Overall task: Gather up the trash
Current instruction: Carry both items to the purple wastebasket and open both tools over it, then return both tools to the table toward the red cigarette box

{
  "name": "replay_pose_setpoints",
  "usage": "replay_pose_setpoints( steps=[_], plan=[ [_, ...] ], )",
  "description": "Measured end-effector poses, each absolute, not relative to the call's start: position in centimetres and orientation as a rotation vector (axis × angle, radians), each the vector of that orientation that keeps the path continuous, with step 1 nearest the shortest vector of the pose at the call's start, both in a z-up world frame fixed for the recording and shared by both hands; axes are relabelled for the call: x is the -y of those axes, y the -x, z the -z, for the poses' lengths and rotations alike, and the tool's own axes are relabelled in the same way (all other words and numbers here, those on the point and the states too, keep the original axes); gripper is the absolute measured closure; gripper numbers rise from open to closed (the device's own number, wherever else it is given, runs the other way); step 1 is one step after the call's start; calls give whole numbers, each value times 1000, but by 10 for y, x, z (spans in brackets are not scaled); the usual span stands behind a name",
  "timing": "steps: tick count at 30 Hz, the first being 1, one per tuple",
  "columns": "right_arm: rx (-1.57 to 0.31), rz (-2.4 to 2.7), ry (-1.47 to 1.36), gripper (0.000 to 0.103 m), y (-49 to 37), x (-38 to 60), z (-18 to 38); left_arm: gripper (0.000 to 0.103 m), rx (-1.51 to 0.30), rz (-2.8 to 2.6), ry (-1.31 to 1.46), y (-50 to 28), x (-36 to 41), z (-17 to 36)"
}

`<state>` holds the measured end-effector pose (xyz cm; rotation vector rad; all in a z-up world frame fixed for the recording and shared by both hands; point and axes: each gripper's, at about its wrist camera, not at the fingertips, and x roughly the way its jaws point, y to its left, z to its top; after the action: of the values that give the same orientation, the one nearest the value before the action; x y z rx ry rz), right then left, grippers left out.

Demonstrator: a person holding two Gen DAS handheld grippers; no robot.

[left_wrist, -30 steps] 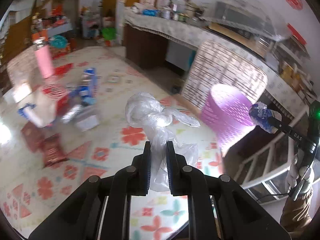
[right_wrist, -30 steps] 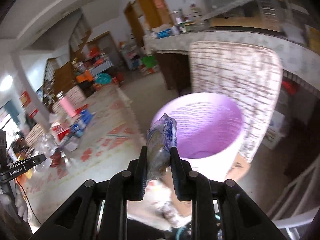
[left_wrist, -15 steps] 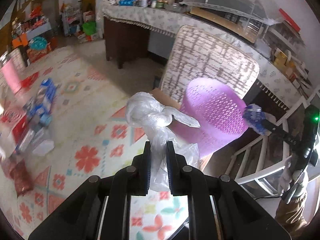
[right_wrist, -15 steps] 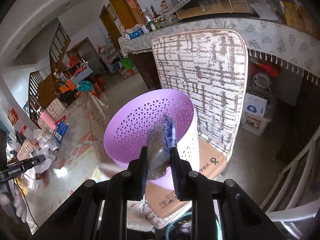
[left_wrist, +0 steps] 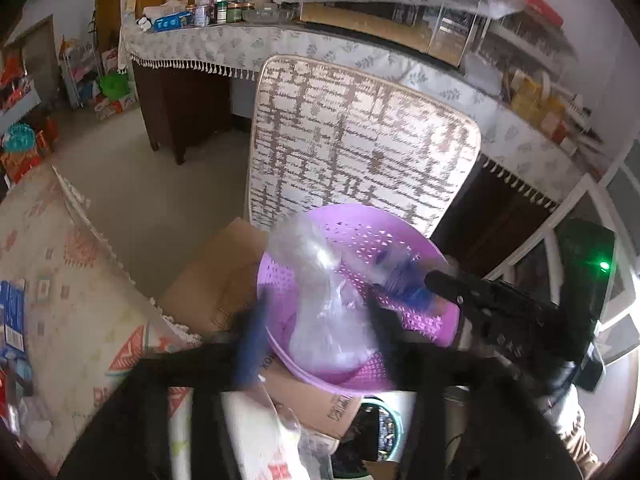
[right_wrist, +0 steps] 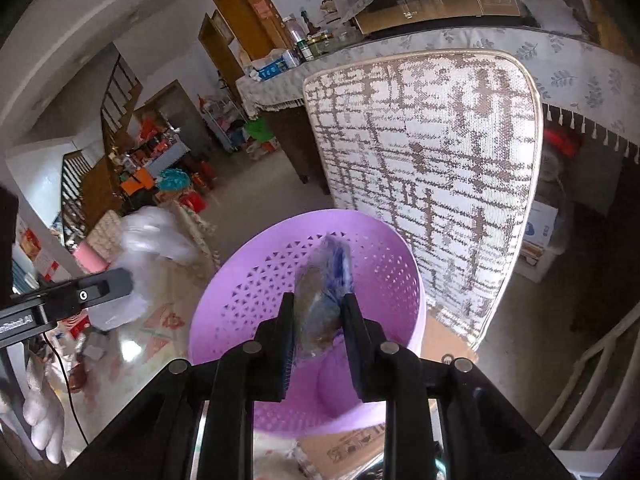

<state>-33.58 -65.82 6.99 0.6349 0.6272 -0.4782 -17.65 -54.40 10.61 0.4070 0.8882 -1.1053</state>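
Note:
A purple perforated basket [left_wrist: 360, 240] [right_wrist: 260, 280] stands on a cardboard box. My left gripper [left_wrist: 316, 336] hangs over its near rim, blurred, and its jaws are opening wide. A clear plastic bag [left_wrist: 324, 312] [right_wrist: 152, 240] hangs loose between them, and the pads no longer press on it. My right gripper [right_wrist: 320, 332] [left_wrist: 432, 280] is over the basket's mouth. Its jaws are opening slightly, but both pads still touch a crumpled blue and brown wrapper [right_wrist: 324, 296] [left_wrist: 404, 276] standing up between them.
A flat cardboard box [left_wrist: 216, 280] lies under the basket. A brown-patterned cushion [left_wrist: 360, 140] leans on the cloth-covered counter [left_wrist: 200, 48] behind. A flowered floor mat [left_wrist: 60, 280] with more litter [left_wrist: 12, 320] lies to the left. A white railing [left_wrist: 580, 208] is at the right.
Both grippers have swung over the purple basket. The left jaws have sprung apart and let go of the clear bag. The right jaws have parted slightly around the wrapper.

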Motion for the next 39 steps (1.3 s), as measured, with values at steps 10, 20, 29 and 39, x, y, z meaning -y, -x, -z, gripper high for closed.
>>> replay_pose_setpoints(
  steps=[10,20,29,39],
  plan=[
    [-608,452,-614,46,331,638,-74,23,-847,1026,-405,183,495,-112],
    [-604,298,-551,43,300,578,-90,23,-831,902,-309,184,386,-123],
    [-737,58,-392,38,233,470,-92,23,-800,657,-171,160,251,-117],
    [-839,-93,-307,36,172,350,-76,23,-862,326,-41,102,83,-85]
  ],
)
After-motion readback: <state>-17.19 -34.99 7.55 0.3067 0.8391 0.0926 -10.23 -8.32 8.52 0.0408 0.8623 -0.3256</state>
